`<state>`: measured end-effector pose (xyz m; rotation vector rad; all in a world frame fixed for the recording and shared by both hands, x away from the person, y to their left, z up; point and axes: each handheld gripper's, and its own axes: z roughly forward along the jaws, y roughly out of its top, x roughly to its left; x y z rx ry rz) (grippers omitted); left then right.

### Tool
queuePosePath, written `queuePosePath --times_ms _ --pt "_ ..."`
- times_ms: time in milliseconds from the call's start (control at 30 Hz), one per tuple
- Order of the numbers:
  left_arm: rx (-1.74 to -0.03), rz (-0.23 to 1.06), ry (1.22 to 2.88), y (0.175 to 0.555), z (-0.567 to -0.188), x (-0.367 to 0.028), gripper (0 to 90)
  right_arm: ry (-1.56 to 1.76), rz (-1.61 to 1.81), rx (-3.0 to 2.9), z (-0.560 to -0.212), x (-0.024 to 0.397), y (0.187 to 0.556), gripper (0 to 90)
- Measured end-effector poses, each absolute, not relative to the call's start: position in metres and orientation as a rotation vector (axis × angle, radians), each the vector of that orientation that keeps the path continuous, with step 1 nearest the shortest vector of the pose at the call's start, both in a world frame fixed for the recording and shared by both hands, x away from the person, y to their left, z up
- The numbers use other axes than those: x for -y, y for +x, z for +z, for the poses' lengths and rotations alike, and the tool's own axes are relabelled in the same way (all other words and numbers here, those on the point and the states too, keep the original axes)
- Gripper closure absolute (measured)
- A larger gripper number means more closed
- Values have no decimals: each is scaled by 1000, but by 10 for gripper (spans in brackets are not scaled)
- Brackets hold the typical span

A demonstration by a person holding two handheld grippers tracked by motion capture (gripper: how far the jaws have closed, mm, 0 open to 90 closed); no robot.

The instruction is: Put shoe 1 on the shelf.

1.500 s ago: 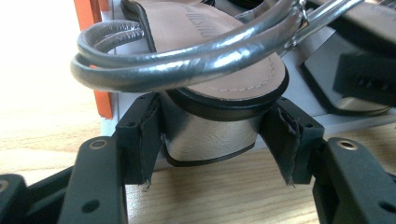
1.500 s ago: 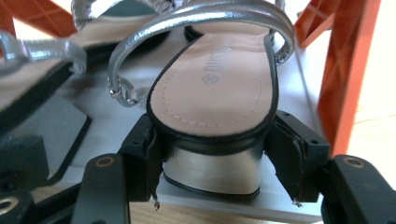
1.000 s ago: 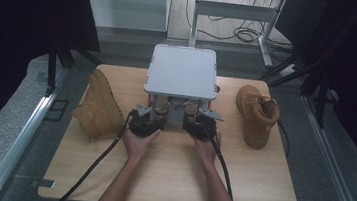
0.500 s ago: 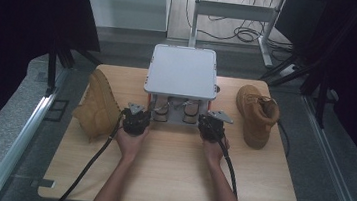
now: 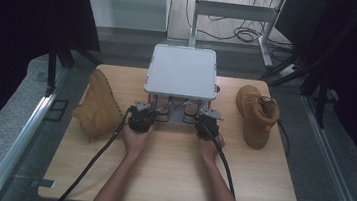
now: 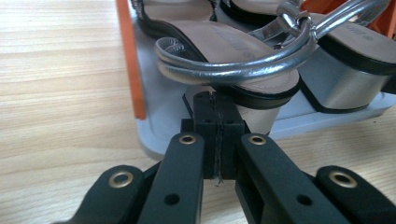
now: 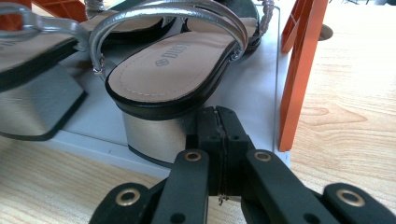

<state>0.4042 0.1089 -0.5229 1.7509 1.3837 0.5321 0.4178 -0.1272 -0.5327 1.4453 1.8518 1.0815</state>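
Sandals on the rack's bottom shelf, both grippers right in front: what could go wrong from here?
1. Both grippers are shut with nothing between the jaws; the left gripper and the right gripper point at the silver heels, so pushing in would probably shove the sandals back rather than grab them.
2. The left sandal's strap loops above the jaws and could snag.
3. The orange post stands close beside the right gripper; a sideways move may knock the rack.

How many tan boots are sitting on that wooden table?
2. One tan boot lies near the table's left edge, beside the person's left hand. The other tan boot lies near the right edge, right of the grey shelf. More footwear sits under that shelf, partly hidden.
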Motion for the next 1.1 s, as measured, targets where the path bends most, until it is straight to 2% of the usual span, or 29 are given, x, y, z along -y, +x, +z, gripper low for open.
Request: queuePosePath --times_ms 267,633,767,1100 --pt "-1389 488 1710 407 -525 -102 895 1421 1113 -1865 -532 120 415 898" --pt "-1372 509 1747 409 -524 -90 889 1410 1124 -1883 -532 116 414 898" --pt "-1372 502 1762 409 -523 -94 853 1393 1119 -1901 -532 117 414 897" --pt "-1292 490 1745 383 -494 -118 843 1320 1173 -1941 -512 138 395 897"
